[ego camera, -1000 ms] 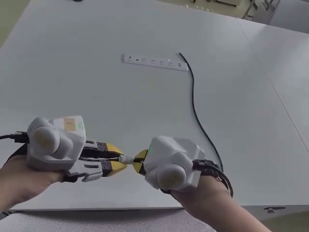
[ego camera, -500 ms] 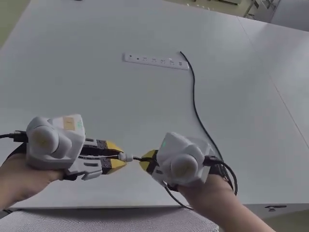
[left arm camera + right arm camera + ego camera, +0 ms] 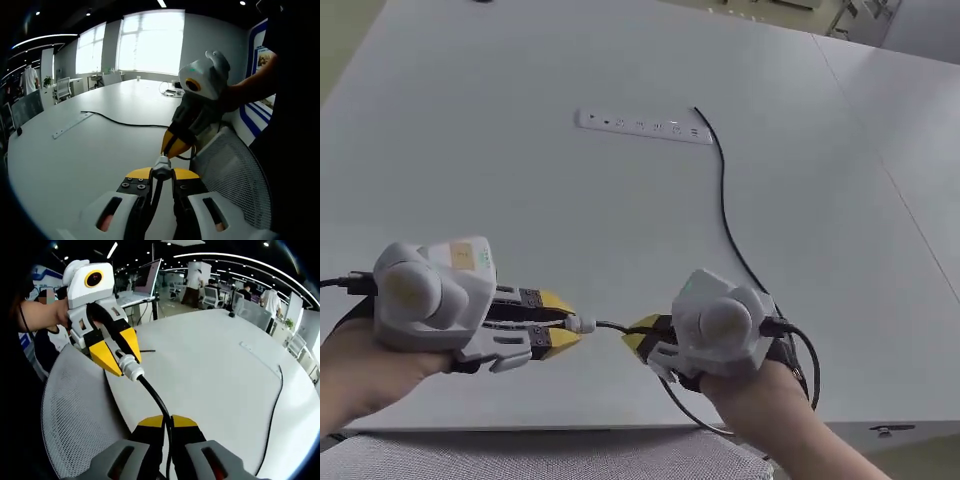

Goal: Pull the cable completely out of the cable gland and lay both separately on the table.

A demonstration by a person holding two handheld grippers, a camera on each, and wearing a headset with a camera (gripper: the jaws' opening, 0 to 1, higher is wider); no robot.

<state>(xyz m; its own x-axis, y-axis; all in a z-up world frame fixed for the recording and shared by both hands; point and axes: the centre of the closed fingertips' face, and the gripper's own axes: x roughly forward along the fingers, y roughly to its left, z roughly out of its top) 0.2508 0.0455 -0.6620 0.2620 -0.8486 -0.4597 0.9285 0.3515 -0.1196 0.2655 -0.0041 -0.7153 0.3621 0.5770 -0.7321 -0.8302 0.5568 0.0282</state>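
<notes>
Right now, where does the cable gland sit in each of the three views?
Head view: cable gland low, left of centre, held by the left gripper.
Left gripper view: cable gland low centre, between that view's own fingers.
Right gripper view: cable gland upper left, with the cable running down from it.
Shared landmark: the white power strip.

Head view from above; gripper views close, face-to-face along the cable (image 3: 152, 394).
</notes>
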